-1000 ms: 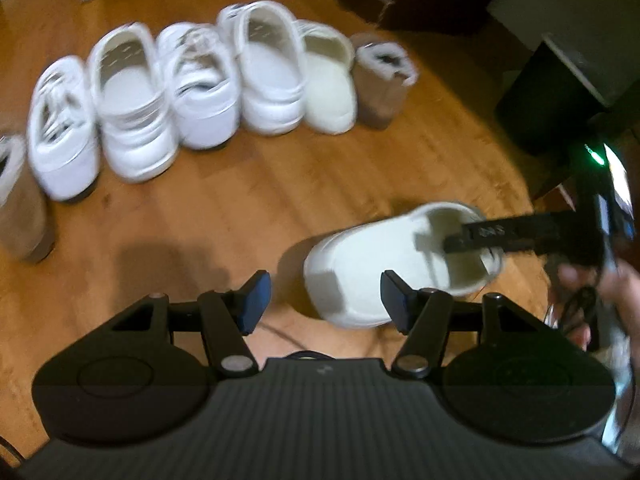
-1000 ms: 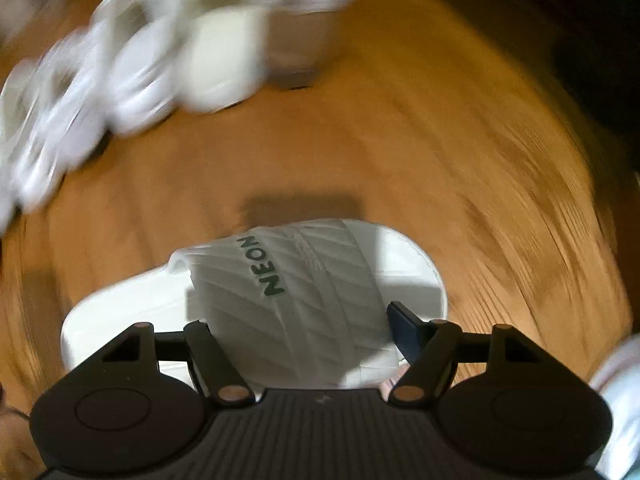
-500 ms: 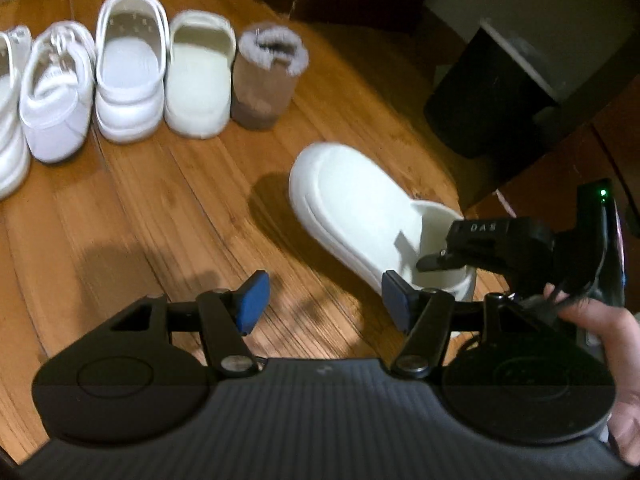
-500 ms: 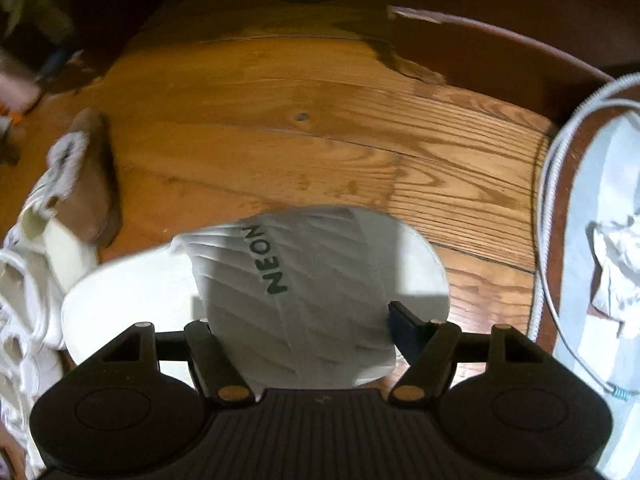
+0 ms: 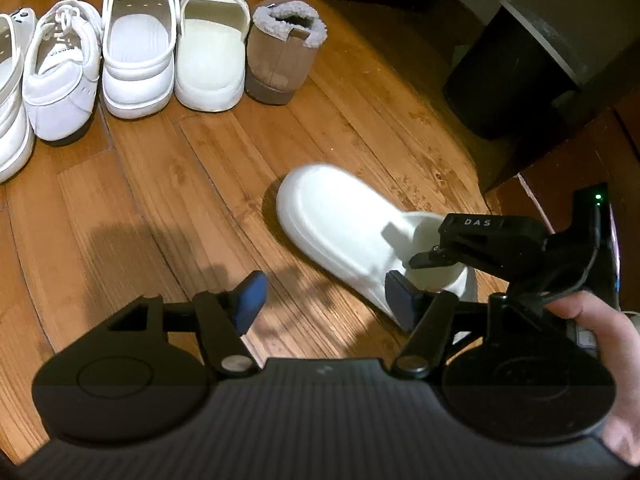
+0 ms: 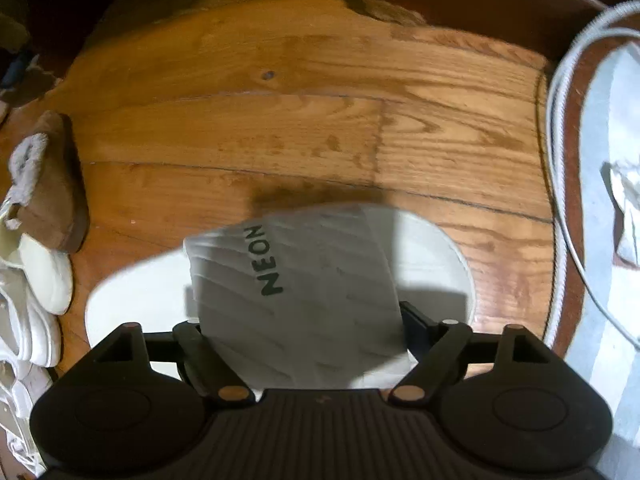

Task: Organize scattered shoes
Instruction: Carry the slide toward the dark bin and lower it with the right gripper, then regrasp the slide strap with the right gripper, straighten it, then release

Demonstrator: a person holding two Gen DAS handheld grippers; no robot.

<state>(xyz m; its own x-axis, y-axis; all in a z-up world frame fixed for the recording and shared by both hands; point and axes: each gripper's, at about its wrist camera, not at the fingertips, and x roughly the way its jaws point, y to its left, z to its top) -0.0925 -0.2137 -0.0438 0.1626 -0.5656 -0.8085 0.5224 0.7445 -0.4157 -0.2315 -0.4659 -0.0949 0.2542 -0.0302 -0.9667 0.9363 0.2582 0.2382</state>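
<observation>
Nearest in the left view: left gripper (image 5: 326, 302) over bare wooden floor (image 5: 160, 208), jaws opening, nothing between the blue pads. Just right of it, a person's hand (image 5: 600, 344) on the right gripper (image 5: 436, 252), which reaches in from the right, tips at the heel opening of the white slide (image 5: 340, 220).

From the right wrist view, same story: jaws opening wide, the NEON strap (image 6: 304, 280) between them, pads looking to ease off it rather than pinch. Looks like a release.

Slide down on the floor, right of centre. Long axis running near-right to far-left, heel toward the grippers, toe aimed roughly at the row. Right hand clearly the nearer of the two; left close beside, at the heel end.

Farther back, the row along the far left: five shoes counted. Brown fleece-lined boot (image 5: 284, 52) at the right end, then cream clog (image 5: 210, 52), perforated white clog (image 5: 138, 48), white sneaker (image 5: 60, 76), and one more white clog (image 5: 10, 112) cut by the frame edge. One slide out of line. Open floor right of the boot, probably the slot to fill.
</observation>
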